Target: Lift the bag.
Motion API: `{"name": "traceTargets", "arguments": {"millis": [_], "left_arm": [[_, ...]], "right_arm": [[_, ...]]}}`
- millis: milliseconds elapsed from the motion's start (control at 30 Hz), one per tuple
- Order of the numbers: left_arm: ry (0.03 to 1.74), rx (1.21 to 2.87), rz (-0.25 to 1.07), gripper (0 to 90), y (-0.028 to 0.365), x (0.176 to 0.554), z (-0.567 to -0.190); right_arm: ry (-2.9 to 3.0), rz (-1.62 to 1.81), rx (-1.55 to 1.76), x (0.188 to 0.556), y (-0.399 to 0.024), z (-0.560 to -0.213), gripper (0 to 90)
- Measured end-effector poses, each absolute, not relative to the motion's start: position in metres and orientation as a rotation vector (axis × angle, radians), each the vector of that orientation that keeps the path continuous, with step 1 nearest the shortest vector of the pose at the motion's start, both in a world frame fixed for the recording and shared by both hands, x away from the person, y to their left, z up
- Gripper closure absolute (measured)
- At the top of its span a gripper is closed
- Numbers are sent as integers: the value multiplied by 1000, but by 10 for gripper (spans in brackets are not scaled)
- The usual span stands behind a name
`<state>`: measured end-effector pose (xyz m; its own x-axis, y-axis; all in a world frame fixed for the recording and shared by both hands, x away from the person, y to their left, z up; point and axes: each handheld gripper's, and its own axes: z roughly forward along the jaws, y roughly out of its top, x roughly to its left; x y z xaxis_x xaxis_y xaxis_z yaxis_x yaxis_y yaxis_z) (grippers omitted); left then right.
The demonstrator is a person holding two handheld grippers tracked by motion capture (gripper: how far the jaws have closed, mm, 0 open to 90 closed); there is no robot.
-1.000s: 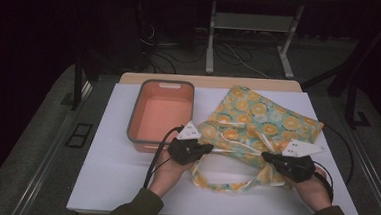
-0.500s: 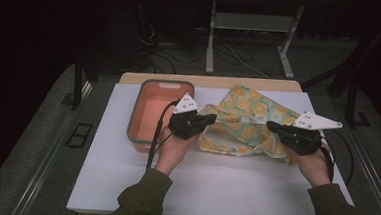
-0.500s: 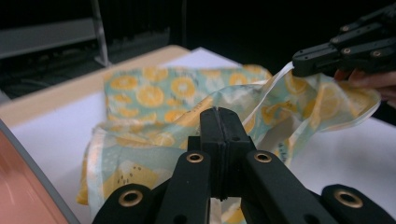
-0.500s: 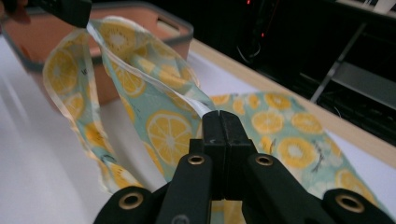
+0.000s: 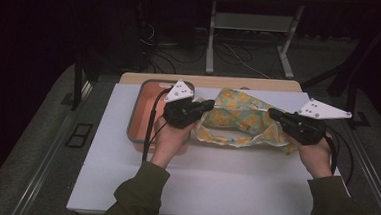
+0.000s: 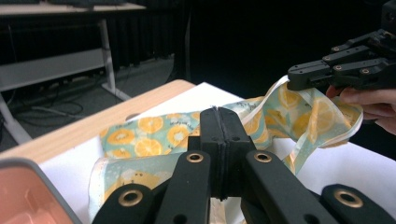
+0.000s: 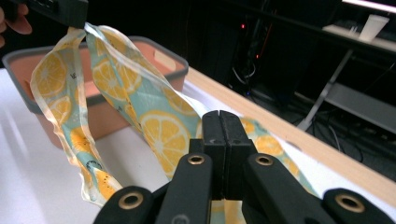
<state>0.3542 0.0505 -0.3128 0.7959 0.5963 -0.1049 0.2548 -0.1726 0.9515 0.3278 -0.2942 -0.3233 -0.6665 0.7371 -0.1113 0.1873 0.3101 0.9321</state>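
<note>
Cloth point(image 5: 237, 121) hangs lifted between the two grippers, so the pick-up looks done — what seems left is carrying it toward the tub point(image 5: 145, 116) at nine o'clock and letting go, or spreading it flat again; the pictures do not settle which. The left gripper point(image 5: 209, 105) has its jaws pressed fully together on one edge of the cloth, and the right gripper point(image 5: 272, 114) is likewise clamped tight on the opposite edge. Between them the fabric sags in a loose loop, its lower fold near or touching the white board point(image 5: 209, 179) at about six o'clock of the span; I cannot tell which.

The cloth is thin and limp, printed with orange slices on pale teal, with a cream hem that curls over at the edges — it twists along its length rather than hanging flat. In the right gripper view the tub point(image 7: 100, 116) stands just behind the raised end of the cloth point(image 7: 116, 88), apart from it.
</note>
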Motion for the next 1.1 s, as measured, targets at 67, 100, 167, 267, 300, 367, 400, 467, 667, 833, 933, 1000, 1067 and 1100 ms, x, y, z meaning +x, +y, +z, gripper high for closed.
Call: {"name": "traceTargets", "arguments": {"millis": [67, 100, 167, 267, 300, 367, 400, 467, 667, 833, 933, 1000, 1067, 1100], "left_arm": [[682, 1772, 335, 899, 49, 359, -319], [695, 1779, 328, 899, 48, 361, -323], [720, 1797, 309, 899, 46, 367, -330], [752, 1827, 295, 899, 40, 374, -340], [763, 1837, 297, 898, 38, 376, -343], [780, 1855, 296, 898, 35, 381, -347], [792, 1861, 288, 898, 34, 383, -350], [805, 1869, 283, 897, 33, 386, -353], [802, 1881, 283, 791, 36, 384, -355], [766, 1898, 257, 573, 41, 375, -355], [743, 1910, 250, 457, 44, 369, -354], [721, 1911, 237, 396, 46, 365, -353], [697, 1916, 233, 332, 48, 360, -352], [684, 1920, 233, 306, 49, 357, -352]], "right_arm": [[2069, 1331, 832, 332, -293, -330, 900], [2081, 1315, 835, 335, -293, -333, 900], [2099, 1304, 857, 341, -294, -340, 900], [2126, 1283, 897, 349, -296, -350, 900], [2134, 1273, 907, 352, -296, -354, 900], [2149, 1257, 936, 357, -297, -360, 900], [2155, 1254, 943, 360, -297, -364, 900], [2170, 1243, 961, 364, -296, -370, 900], [2207, 1265, 1007, 368, -298, -379, 888], [2234, 1350, 1025, 365, -300, -377, 637], [2250, 1418, 1030, 363, -301, -375, 539], [2261, 1457, 1026, 360, -301, -373, 490], [2281, 1473, 1013, 356, -300, -371, 430], [2292, 1473, 1006, 354, -299, -370, 400]]}}
